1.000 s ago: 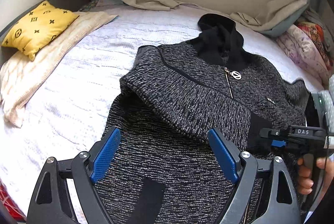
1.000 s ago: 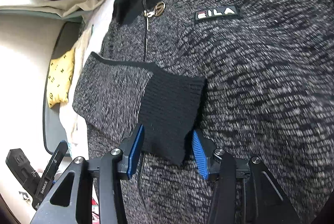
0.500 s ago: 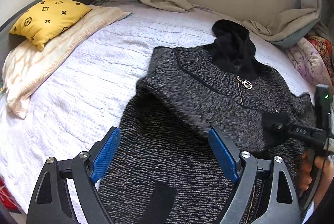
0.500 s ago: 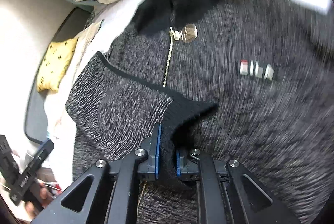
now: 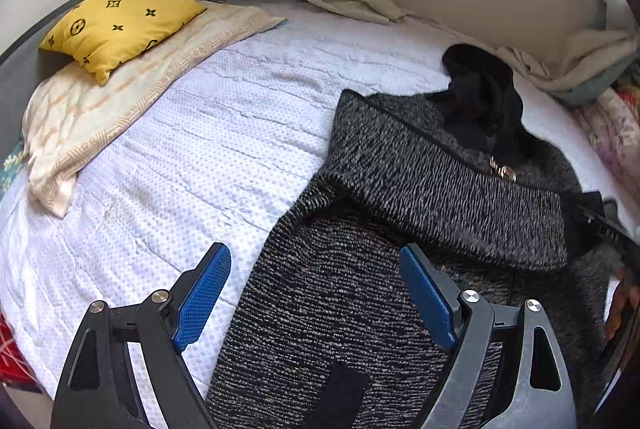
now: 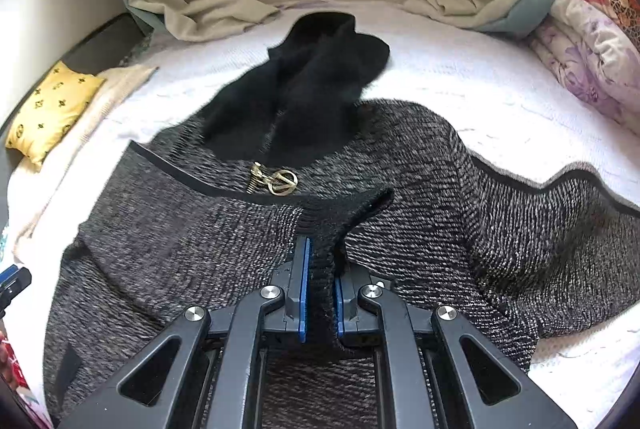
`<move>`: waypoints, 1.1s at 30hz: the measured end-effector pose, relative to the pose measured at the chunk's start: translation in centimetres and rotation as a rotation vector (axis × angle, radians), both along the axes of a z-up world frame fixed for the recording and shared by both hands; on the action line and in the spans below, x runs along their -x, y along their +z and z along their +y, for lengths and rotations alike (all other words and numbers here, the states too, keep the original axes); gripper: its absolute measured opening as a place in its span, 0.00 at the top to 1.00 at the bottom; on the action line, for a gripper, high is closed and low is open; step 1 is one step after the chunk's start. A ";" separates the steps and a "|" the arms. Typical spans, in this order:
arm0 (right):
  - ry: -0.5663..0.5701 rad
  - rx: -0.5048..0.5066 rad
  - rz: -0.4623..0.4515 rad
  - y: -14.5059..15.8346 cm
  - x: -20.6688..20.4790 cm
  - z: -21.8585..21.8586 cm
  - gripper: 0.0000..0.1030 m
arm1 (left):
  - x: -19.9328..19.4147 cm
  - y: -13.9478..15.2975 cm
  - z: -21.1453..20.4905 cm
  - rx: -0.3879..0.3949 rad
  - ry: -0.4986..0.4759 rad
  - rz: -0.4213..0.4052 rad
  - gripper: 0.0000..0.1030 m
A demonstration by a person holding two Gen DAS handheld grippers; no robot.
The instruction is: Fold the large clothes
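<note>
Right wrist view showed the right gripper [image 6: 320, 293] clamped on the sleeve cuff [image 6: 340, 213] — a thin bite could slip; left gripper [image 5: 316, 293] gaped empty.

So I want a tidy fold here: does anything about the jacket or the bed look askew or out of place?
Nothing damaged or spilled. The grey knit jacket lies crooked on the white bedspread: its right side ripples, its black hood is bunched, and the right gripper pinches the black cuff of the sleeve folded across the chest.
</note>
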State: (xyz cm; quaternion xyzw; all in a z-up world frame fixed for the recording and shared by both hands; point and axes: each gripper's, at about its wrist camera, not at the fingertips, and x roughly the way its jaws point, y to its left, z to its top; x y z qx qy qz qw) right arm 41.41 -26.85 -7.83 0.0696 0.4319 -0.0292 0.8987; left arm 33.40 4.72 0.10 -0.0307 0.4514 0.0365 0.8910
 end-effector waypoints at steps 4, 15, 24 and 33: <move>-0.008 0.098 -0.027 0.3 -0.2 0.1 0.95 | 0.2 -0.8 -1.4 -0.014 -0.039 0.015 0.14; -0.058 0.108 0.035 -2.7 -1.0 -1.8 0.87 | 0.4 -3.2 -5.7 -0.105 -0.163 0.061 0.14; -0.136 0.028 0.006 0.5 1.4 -3.8 0.68 | 1.2 -3.7 -7.0 -0.133 -0.219 0.074 0.14; -0.179 -0.191 0.088 -0.8 2.7 -5.3 0.64 | 1.7 -2.4 -6.6 -0.102 -0.218 0.053 0.14</move>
